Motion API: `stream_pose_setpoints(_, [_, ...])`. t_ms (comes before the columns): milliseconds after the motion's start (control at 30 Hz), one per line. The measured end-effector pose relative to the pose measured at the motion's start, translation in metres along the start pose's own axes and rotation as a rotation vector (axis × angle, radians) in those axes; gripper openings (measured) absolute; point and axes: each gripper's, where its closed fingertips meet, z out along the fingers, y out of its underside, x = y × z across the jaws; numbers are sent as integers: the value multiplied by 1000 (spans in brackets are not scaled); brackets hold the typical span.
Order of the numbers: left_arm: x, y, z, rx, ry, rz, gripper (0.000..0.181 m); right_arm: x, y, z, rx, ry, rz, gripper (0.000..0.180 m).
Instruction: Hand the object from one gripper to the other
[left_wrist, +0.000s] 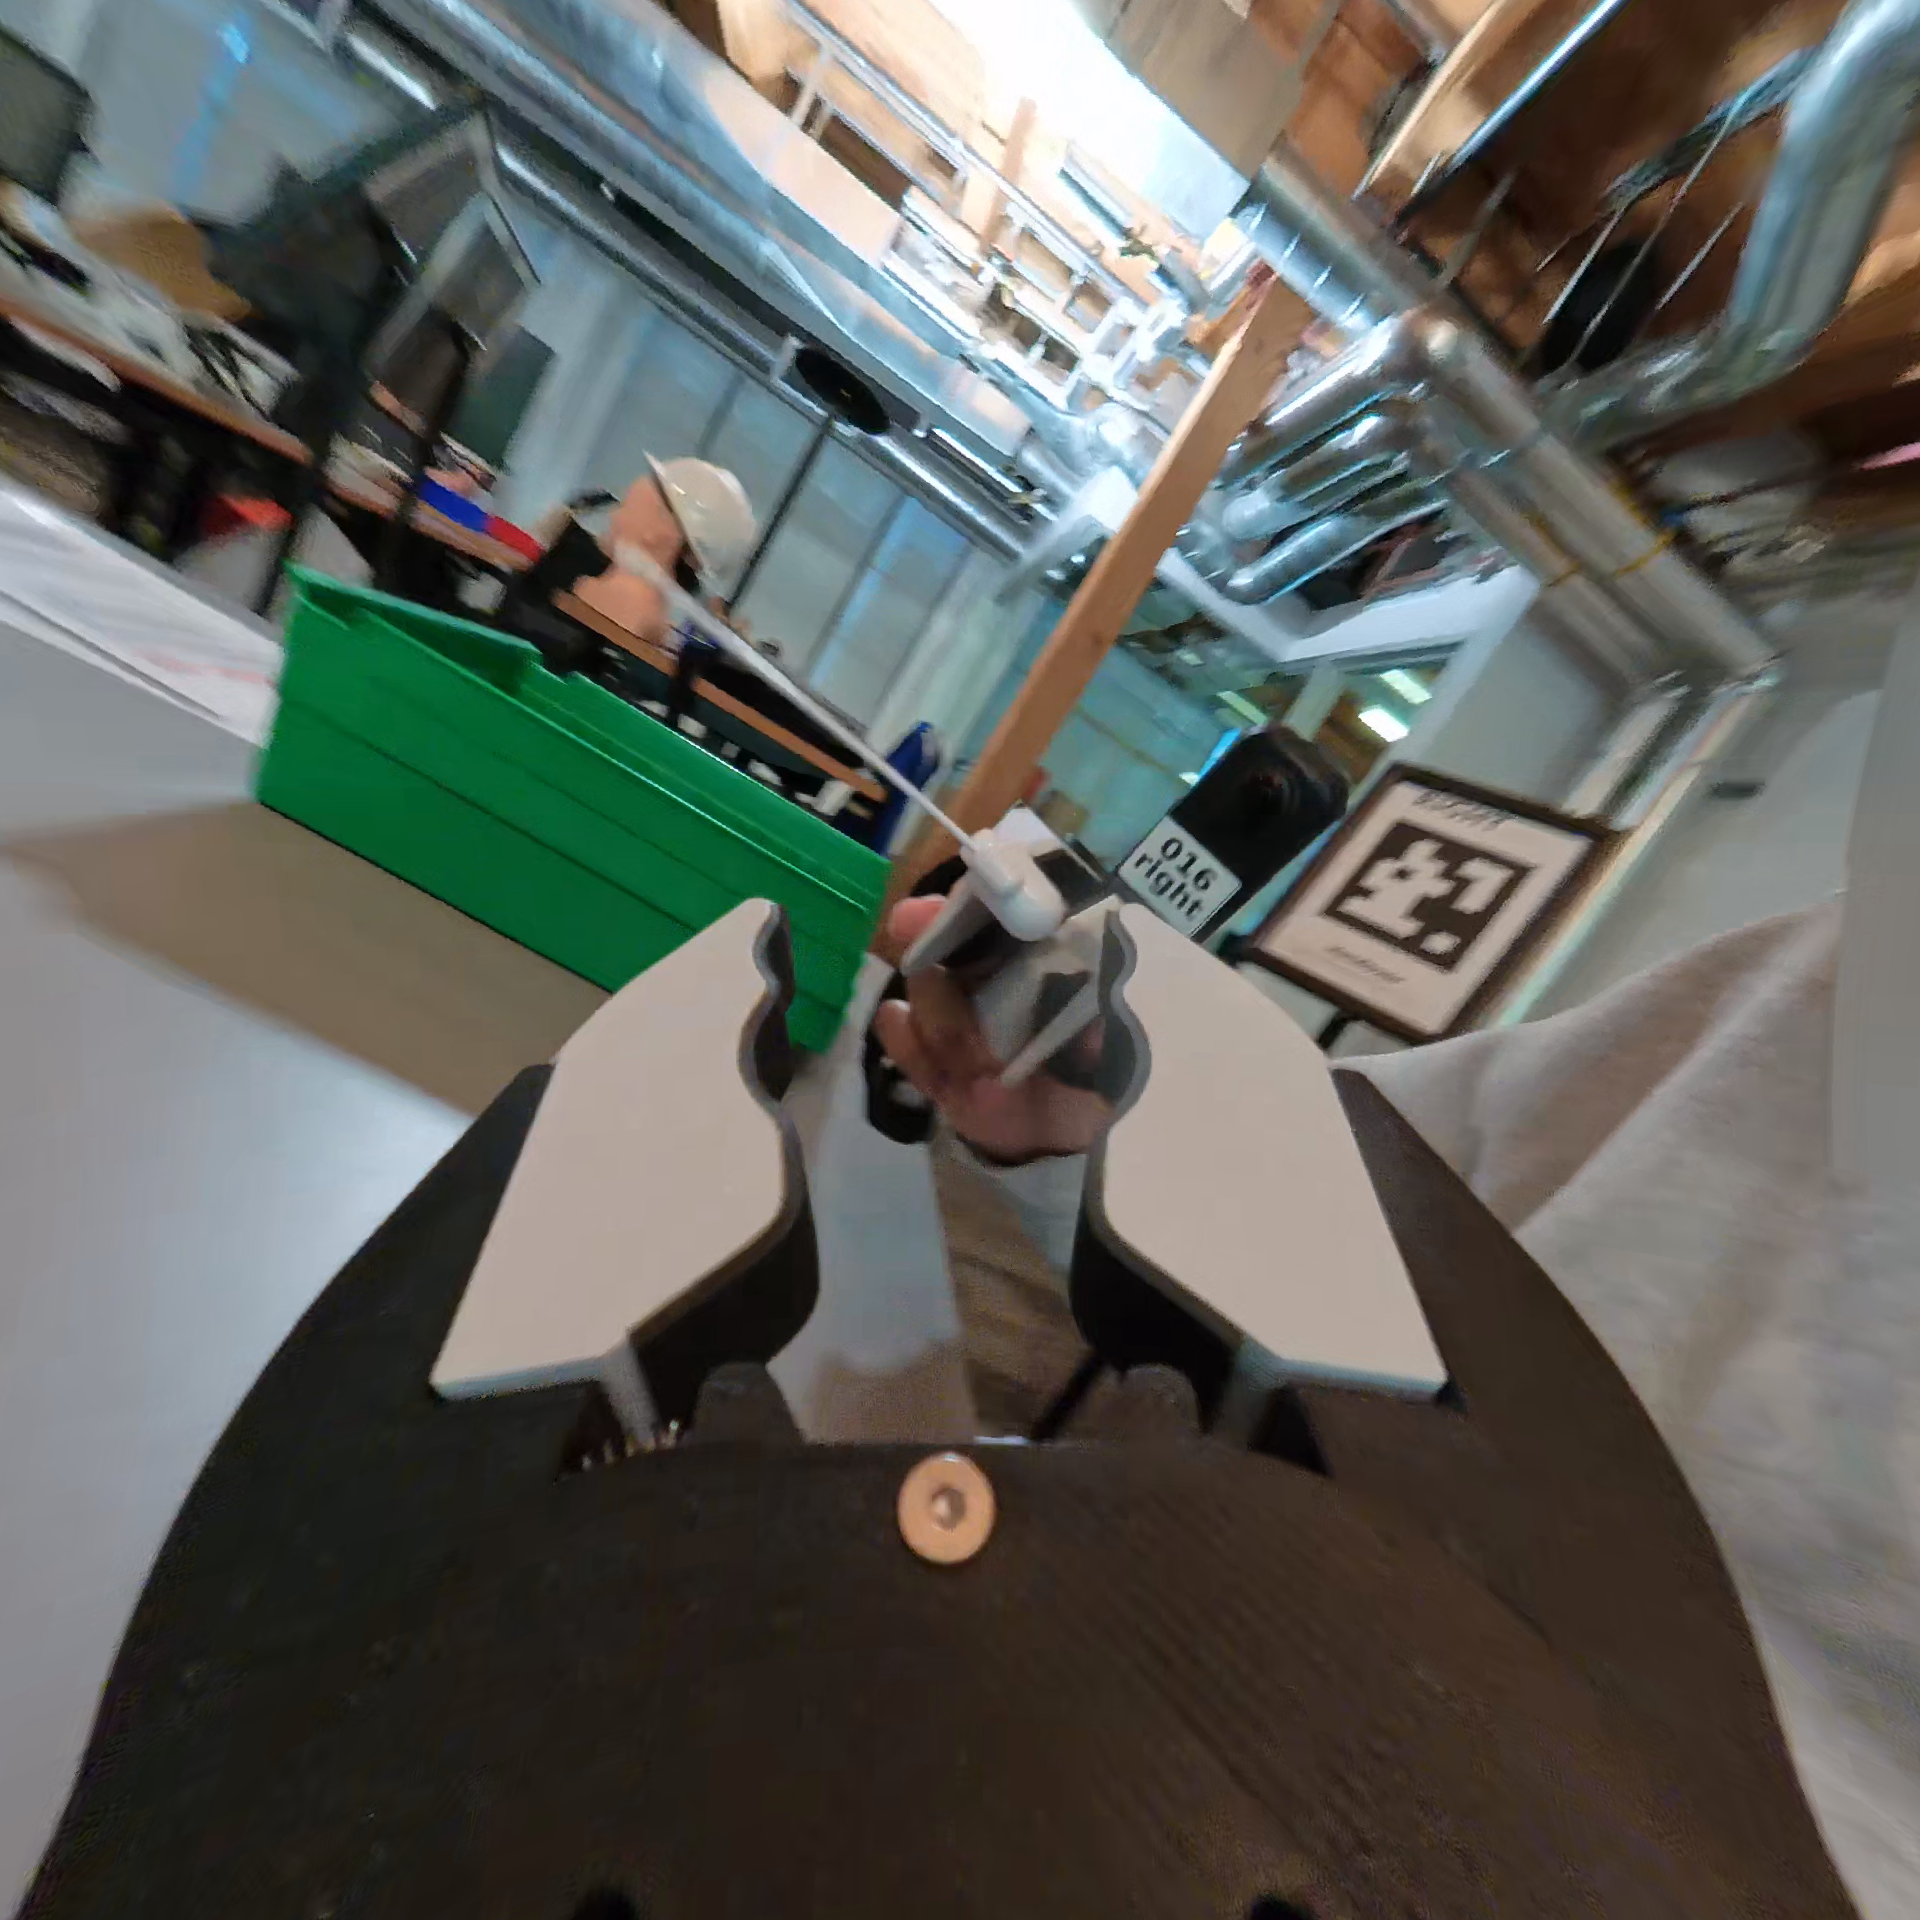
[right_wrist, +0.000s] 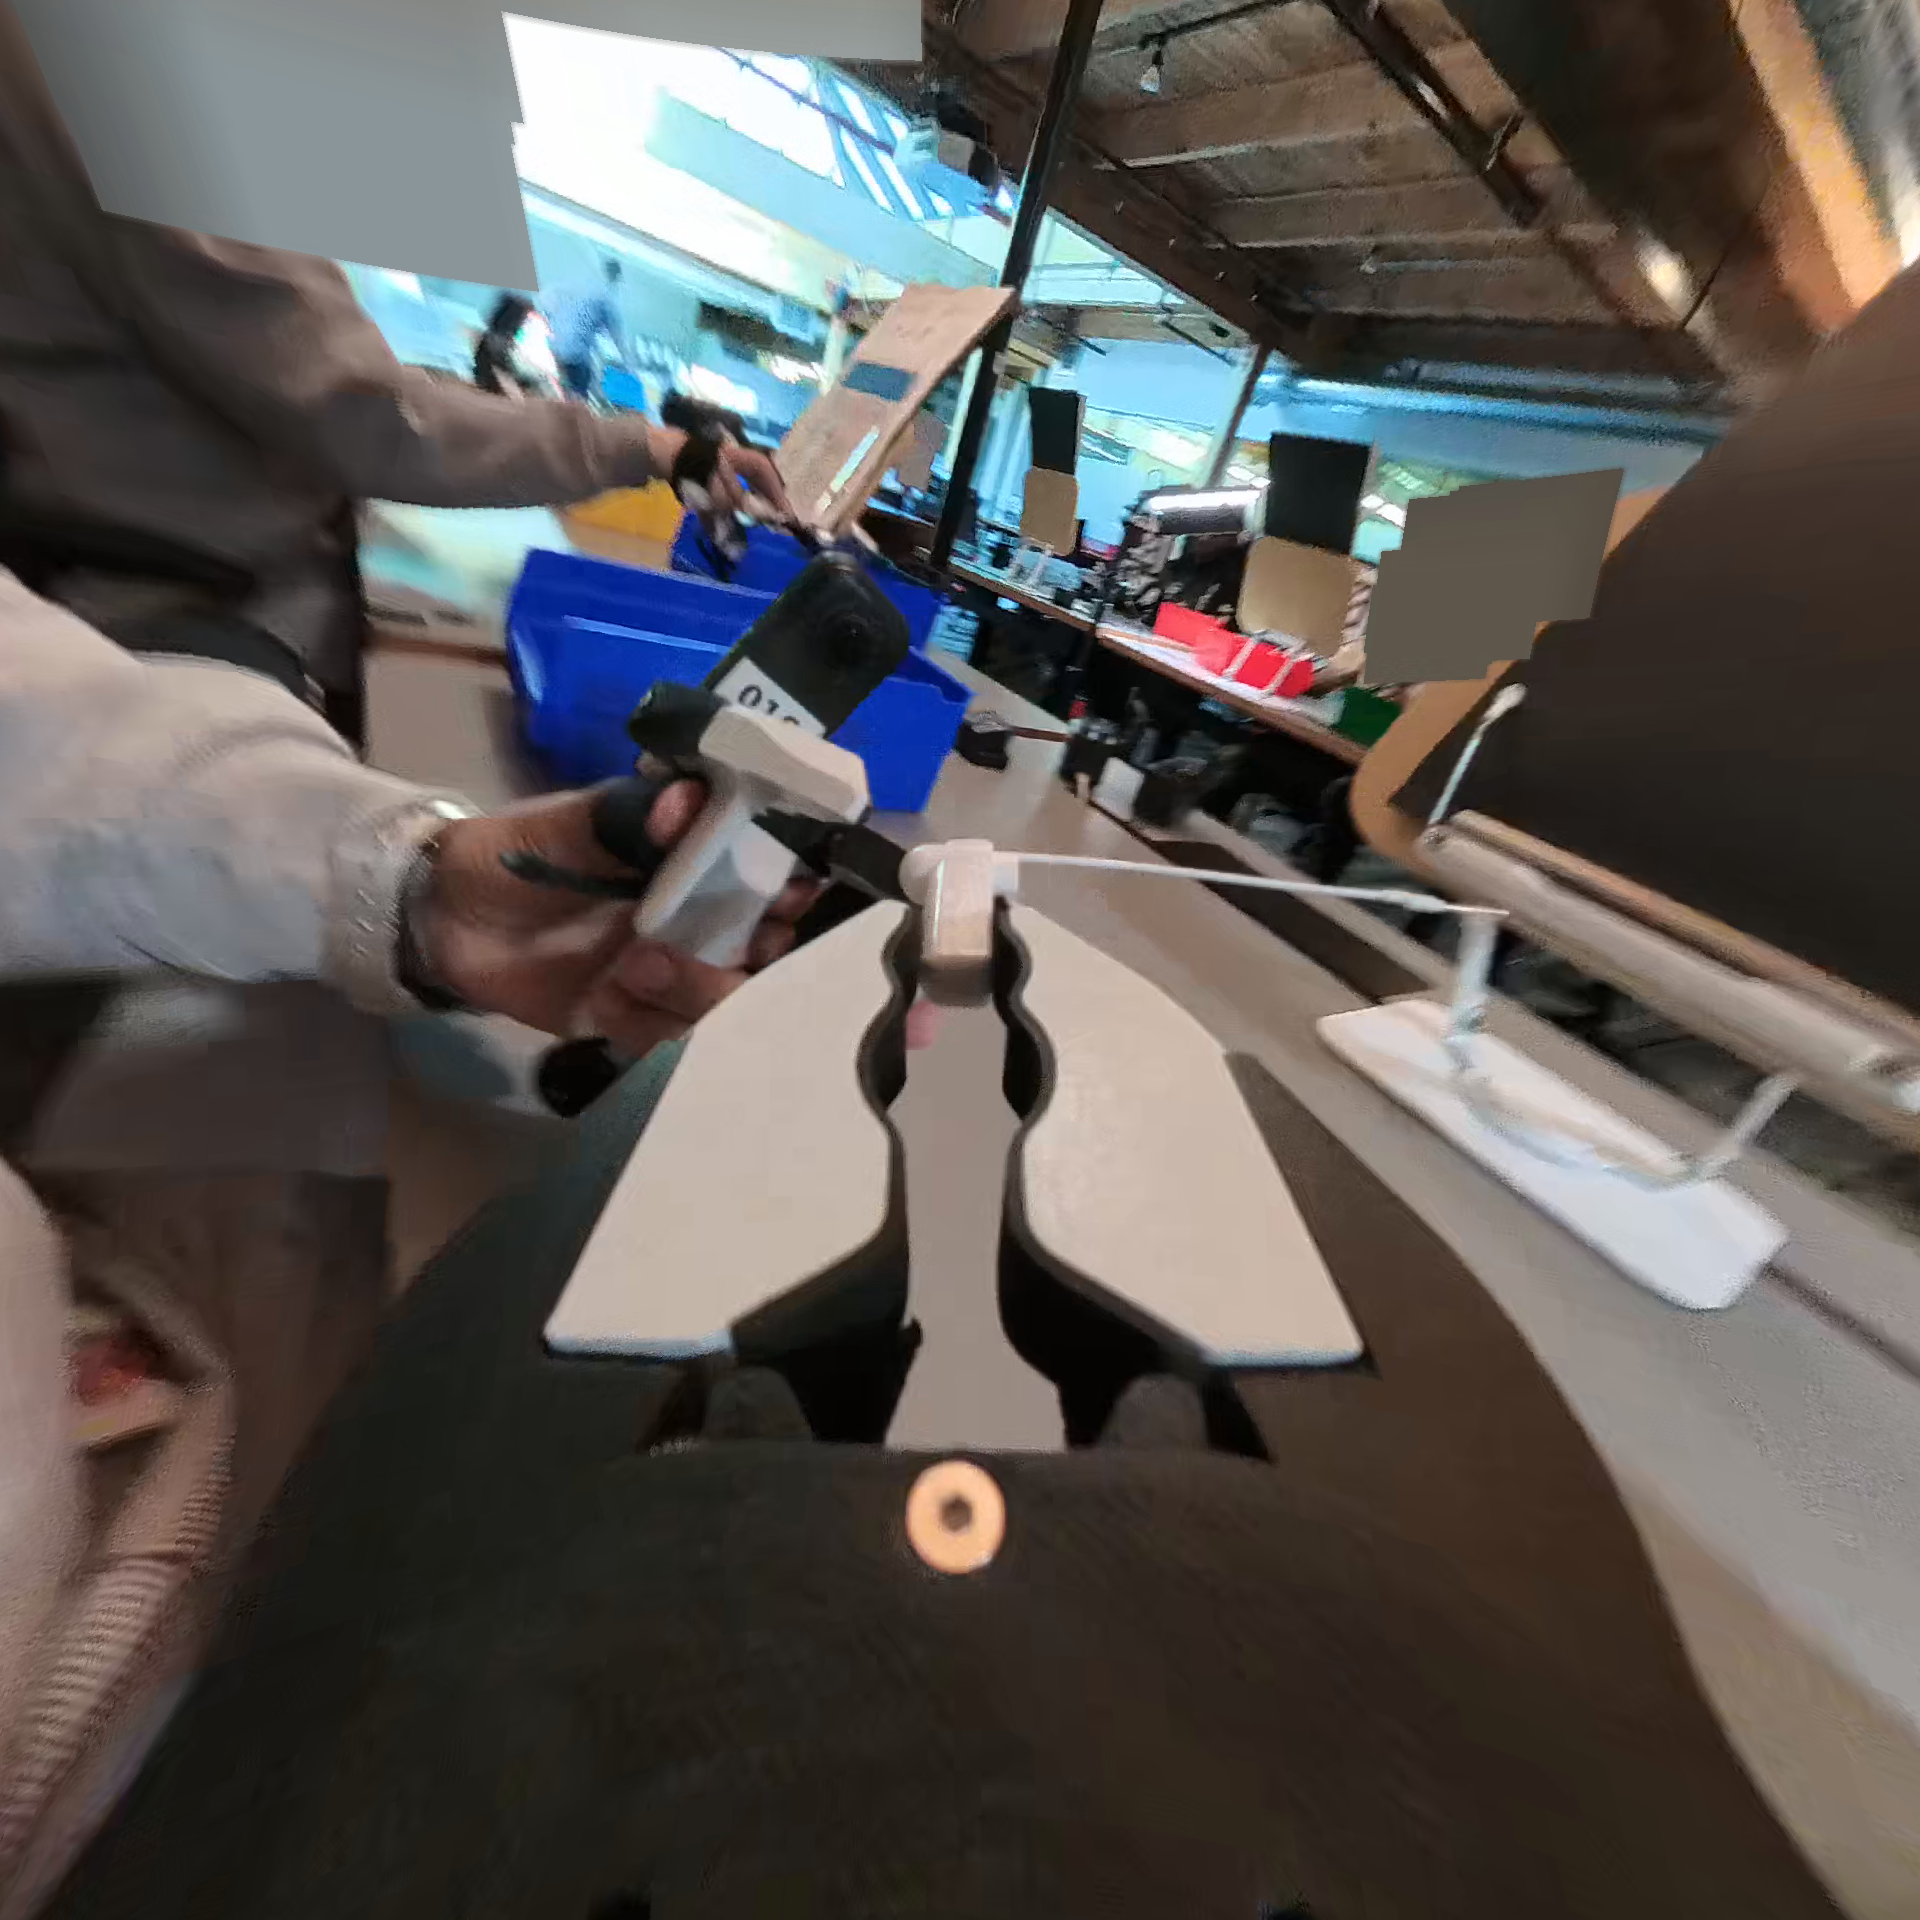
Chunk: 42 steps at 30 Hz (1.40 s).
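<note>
The object is a small white plug (right_wrist: 961, 883) with a thin white cable (right_wrist: 1247, 878) running off to the right. My right gripper (right_wrist: 954, 935) is shut on the plug at its fingertips. In the left wrist view the plug (left_wrist: 1013, 899) sits in the right gripper's grey fingers (left_wrist: 1039, 997), just beyond my left gripper (left_wrist: 940, 935). The left gripper is open and empty, its jaws wide apart. The left gripper also shows in the right wrist view (right_wrist: 748, 831), held in a hand close to the left of the plug.
A green bin (left_wrist: 540, 769) stands on the grey table at the left. Blue bins (right_wrist: 623, 665) stand behind the left gripper. The cable leads to a white flat base (right_wrist: 1538, 1132) with a wire stand at the right. A framed black-and-white marker (left_wrist: 1423, 894) stands at the right. Another person's arm (right_wrist: 468, 447) reaches over the blue bins.
</note>
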Motion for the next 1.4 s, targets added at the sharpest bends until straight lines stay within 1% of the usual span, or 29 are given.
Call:
stream_pose_setpoints(33, [0,-3,-1,3,-34,72,63,1,-2,-1,17,-26,81,14])
stream_pose_setpoints(67, [-1,-7,-2,10,-72,153,75,2,-4,-2,37,-53,165,14])
stream_pose_setpoints(133, [-1,-13,-5,13,-156,347,86,2,-8,-4,72,-123,324,14])
stream_pose_setpoints(200, [2,-15,-6,-23,-212,548,86,0,-9,-4,79,-192,449,14])
stream_pose_setpoints(233, [5,-14,-6,-46,-230,640,82,-1,-8,-3,74,-223,500,14])
stream_pose_setpoints(333, [16,-6,-1,-119,-226,825,65,-8,-4,-2,43,-346,699,14])
stream_pose_setpoints(400, [20,3,2,-165,-209,878,55,-11,-6,-3,51,-434,850,13])
stream_pose_setpoints(467, [24,9,5,-181,-185,895,50,-8,-8,-4,72,-469,946,13])
stream_pose_setpoints(567, [29,15,8,-209,-158,914,37,-9,-4,-4,31,-488,1003,13])
stream_pose_setpoints(633, [29,18,10,-226,-156,915,34,-11,-2,-3,12,-511,1032,13])
stream_pose_setpoints(767, [27,23,10,-246,-158,909,14,-15,-3,-3,27,-569,1109,13])
stream_pose_setpoints(833, [27,22,10,-249,-156,902,14,-14,-4,-3,40,-569,1104,14])
stream_pose_setpoints(900, [27,22,10,-248,-157,888,14,-10,-3,-2,58,-527,1069,15])
stream_pose_setpoints(933, [28,21,10,-246,-152,876,14,-6,-1,0,74,-485,1046,23])
stream_pose_setpoints(1033, [26,14,10,-219,-187,851,14,19,2,2,155,-291,972,60])
stream_pose_setpoints(1100, [18,7,7,-210,-269,857,14,33,0,-1,194,-154,872,71])
stream_pose_setpoints(1167, [9,-1,2,-208,-384,908,13,45,-1,-5,175,16,704,75])
stream_pose_setpoints(1233, [1,-17,-7,-160,-573,1009,13,57,9,-7,79,234,514,70])
stream_pose_setpoints(1267, [4,-22,-8,-129,-619,1054,14,55,9,-6,58,287,441,70])
stream_pose_setpoints(1333, [9,-20,-4,-139,-648,1105,14,35,-2,4,84,283,363,77])
stream_pose_setpoints(1400, [11,-11,2,-182,-645,1148,13,11,-7,19,57,236,300,78])
